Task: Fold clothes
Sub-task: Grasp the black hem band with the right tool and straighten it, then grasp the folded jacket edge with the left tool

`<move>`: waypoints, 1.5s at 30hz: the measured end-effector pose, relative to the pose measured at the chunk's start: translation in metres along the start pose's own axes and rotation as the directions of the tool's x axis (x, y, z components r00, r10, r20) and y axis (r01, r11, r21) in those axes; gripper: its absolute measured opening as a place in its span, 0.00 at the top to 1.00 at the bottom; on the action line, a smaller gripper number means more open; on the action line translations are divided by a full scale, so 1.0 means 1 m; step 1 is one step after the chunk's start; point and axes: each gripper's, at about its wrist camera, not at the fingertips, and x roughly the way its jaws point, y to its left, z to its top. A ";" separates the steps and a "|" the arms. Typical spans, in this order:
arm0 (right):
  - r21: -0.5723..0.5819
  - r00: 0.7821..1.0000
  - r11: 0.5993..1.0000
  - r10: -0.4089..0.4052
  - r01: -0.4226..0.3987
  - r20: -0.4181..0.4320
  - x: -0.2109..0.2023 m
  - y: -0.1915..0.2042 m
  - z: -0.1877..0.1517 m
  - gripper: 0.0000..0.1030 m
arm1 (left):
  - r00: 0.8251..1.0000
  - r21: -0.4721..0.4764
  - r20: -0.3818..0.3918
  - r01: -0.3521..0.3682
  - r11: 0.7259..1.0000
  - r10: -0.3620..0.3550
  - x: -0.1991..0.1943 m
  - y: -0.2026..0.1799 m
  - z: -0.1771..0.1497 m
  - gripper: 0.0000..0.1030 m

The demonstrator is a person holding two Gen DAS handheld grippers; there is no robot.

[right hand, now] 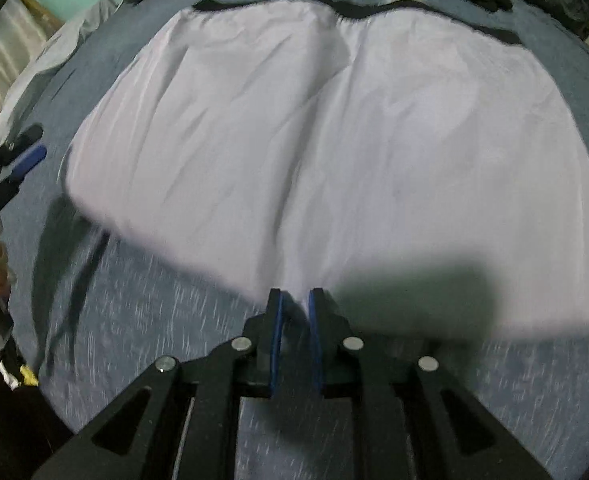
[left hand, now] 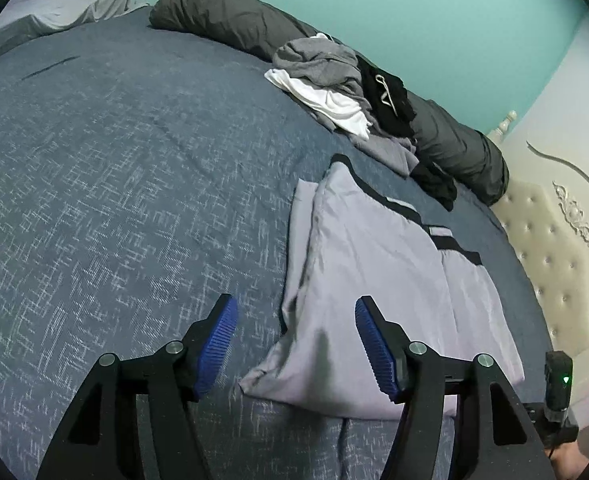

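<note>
A pale lavender garment with black trim lies partly folded on the blue bedspread. My left gripper is open and empty, hovering above the garment's near left corner. In the right wrist view the same garment fills the middle, black band at its far edge. My right gripper is shut on a pinch of the garment's near edge, which is lifted slightly off the bedspread. The left gripper shows at the left edge of the right wrist view.
A heap of unfolded clothes, grey, white and black, lies at the far side against a long dark grey bolster. A cream tufted headboard stands at the right. A pale sheet lies at the far left.
</note>
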 end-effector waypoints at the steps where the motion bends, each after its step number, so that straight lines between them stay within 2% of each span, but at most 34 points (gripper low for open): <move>1: 0.003 1.000 1.000 0.013 -0.013 -0.016 0.002 0.000 -0.003 0.87 | 1.000 0.007 -0.009 0.005 1.000 -0.005 0.000 -0.001 -0.002 0.33; 3: 0.014 0.999 1.000 0.018 -0.017 -0.027 0.002 -0.001 -0.009 0.87 | 1.000 0.002 -0.024 0.019 1.000 -0.019 0.001 -0.001 -0.005 0.32; 7: 0.061 0.999 0.997 0.036 -0.038 0.032 -0.017 -0.015 -0.014 0.87 | 0.996 -0.065 -0.079 0.046 0.997 -0.052 0.007 0.009 -0.013 0.24; 12: 0.108 0.994 0.993 0.039 -0.050 0.097 -0.041 -0.037 -0.016 0.87 | 0.989 -0.158 -0.126 0.063 0.985 -0.084 0.017 0.025 -0.021 0.23; 18: 0.165 0.988 0.985 0.018 -0.043 0.150 -0.058 -0.067 -0.017 0.87 | 0.979 -0.159 -0.192 0.032 0.987 -0.062 0.039 0.028 -0.030 0.22; 23: 0.200 0.985 0.979 0.001 -0.037 0.174 -0.066 -0.088 -0.020 0.87 | 0.970 -0.214 -0.211 0.076 0.974 -0.122 0.054 0.029 -0.037 0.23; 27: 0.227 0.981 0.973 -0.002 -0.043 0.195 -0.075 -0.106 -0.019 0.87 | 0.975 -0.206 -0.196 0.064 0.976 -0.105 0.059 0.024 -0.040 0.23; 28: 0.233 0.980 0.971 -0.003 -0.045 0.200 -0.080 -0.110 -0.019 0.87 | 0.976 -0.207 -0.190 0.069 0.976 -0.109 0.059 0.023 -0.040 0.27; 29: 0.239 0.979 0.970 -0.003 -0.047 0.204 -0.084 -0.113 -0.020 0.87 | 0.976 -0.208 -0.185 0.075 0.975 -0.114 0.059 0.022 -0.039 0.39; 31: 0.245 0.978 0.969 -0.011 -0.042 0.210 -0.089 -0.119 -0.022 0.87 | 0.976 -0.202 -0.164 0.109 0.973 -0.143 0.057 0.018 -0.037 0.54; 35: 0.266 0.974 0.963 -0.025 -0.036 0.224 -0.098 -0.135 -0.029 0.87 | 0.977 -0.169 -0.135 0.139 0.976 -0.163 0.052 0.009 -0.032 0.71; 38: 0.289 0.971 0.956 -0.031 -0.040 0.237 -0.103 -0.148 -0.032 0.87 | 0.977 -0.145 -0.091 0.179 0.973 -0.194 0.044 0.001 -0.026 0.77; 45: 0.327 0.960 0.943 -0.040 -0.054 0.275 -0.123 -0.181 -0.042 0.87 | 0.970 -0.049 -0.031 0.239 0.970 -0.240 0.023 -0.042 -0.002 0.79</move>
